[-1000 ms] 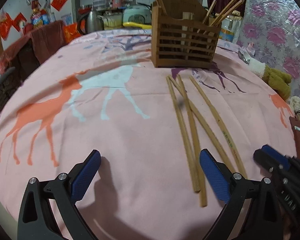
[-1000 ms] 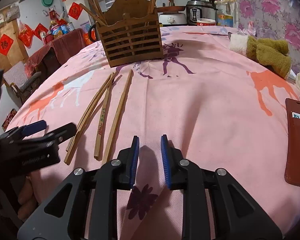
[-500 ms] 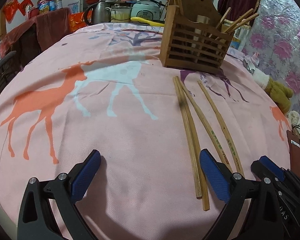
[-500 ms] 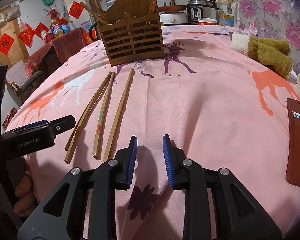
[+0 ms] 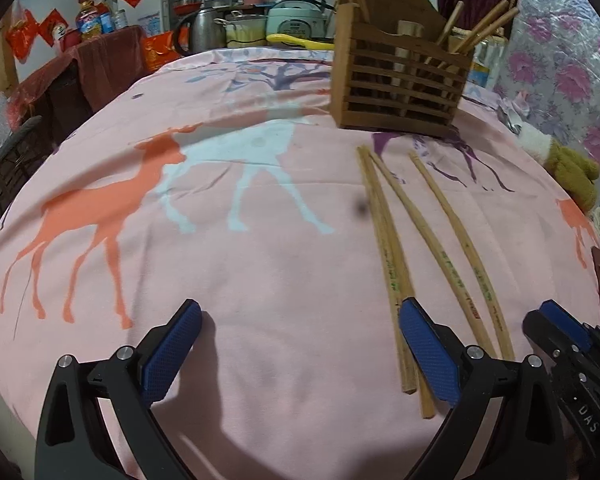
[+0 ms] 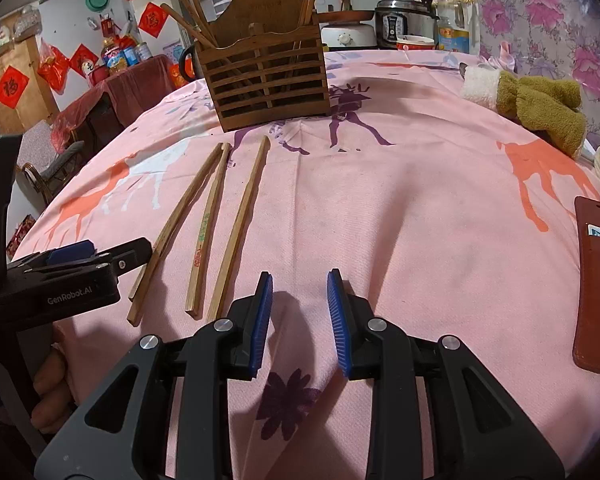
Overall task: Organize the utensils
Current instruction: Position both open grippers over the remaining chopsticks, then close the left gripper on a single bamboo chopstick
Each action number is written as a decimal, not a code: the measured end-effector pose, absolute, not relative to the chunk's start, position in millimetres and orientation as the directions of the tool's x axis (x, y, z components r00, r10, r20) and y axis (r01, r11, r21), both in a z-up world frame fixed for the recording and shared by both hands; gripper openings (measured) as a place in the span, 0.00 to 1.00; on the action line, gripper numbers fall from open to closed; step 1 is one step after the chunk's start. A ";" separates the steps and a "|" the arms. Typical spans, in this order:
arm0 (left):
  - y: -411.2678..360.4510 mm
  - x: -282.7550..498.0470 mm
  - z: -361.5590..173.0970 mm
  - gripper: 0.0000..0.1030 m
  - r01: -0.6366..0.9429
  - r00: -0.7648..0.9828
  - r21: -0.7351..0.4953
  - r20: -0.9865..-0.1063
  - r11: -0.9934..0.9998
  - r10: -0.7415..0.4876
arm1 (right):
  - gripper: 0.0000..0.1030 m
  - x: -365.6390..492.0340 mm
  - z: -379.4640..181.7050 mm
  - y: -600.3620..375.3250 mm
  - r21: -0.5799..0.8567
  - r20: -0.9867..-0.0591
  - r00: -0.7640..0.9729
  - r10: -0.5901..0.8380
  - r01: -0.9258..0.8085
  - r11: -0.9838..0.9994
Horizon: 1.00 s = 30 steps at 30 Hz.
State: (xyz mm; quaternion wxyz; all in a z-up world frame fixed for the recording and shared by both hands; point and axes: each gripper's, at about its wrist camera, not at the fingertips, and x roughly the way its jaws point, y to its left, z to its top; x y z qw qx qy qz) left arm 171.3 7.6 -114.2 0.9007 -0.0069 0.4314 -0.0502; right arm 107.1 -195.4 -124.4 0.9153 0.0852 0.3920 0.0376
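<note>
Several loose wooden chopsticks (image 5: 388, 240) lie side by side on the pink deer-print tablecloth (image 5: 260, 264), pointing toward a slatted wooden utensil holder (image 5: 400, 80) that has more chopsticks standing in it. My left gripper (image 5: 300, 308) is wide open low over the cloth, its right pad over the near ends of the leftmost sticks, with nothing between the jaws. In the right wrist view the chopsticks (image 6: 236, 232) lie left of my right gripper (image 6: 300, 280), whose jaws stand a little apart over bare cloth. The holder (image 6: 268, 80) stands beyond. The left gripper (image 6: 112, 250) shows at the left edge.
A brown card wallet (image 6: 598, 280) lies at the right table edge. A rolled olive and white towel (image 6: 540, 104) sits at the far right. Cookers, a kettle (image 5: 204, 34) and bottles crowd the back behind the table. A hand (image 6: 48, 392) holds the left gripper's handle.
The right gripper's jaws have spread slightly wider. The left gripper has shifted a little closer to the chopsticks' near ends. The chopsticks and holder have not moved.
</note>
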 end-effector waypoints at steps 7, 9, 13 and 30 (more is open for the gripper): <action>-4.5 170.5 -113.9 0.95 0.118 0.619 -0.024 -0.780 0.993 -0.093 | 0.29 107.0 -124.4 -196.1 0.185 -0.711 0.690 0.135 -0.002 0.983; -10.1 172.5 -117.2 0.95 0.128 0.605 0.008 -0.793 0.992 -0.072 | 0.29 107.0 -124.4 -195.8 0.185 -0.711 0.690 0.135 -0.002 0.983; -4.2 173.7 -117.1 0.94 0.096 0.605 0.012 -0.795 0.995 -0.049 | 0.29 106.7 -124.2 -196.3 0.185 -0.711 0.690 0.135 -0.001 0.983; 8.0 151.9 -111.1 0.06 0.097 0.672 0.005 -0.738 0.995 -0.062 | 0.29 106.4 -123.5 -196.7 0.186 -0.706 0.695 0.135 -0.002 0.982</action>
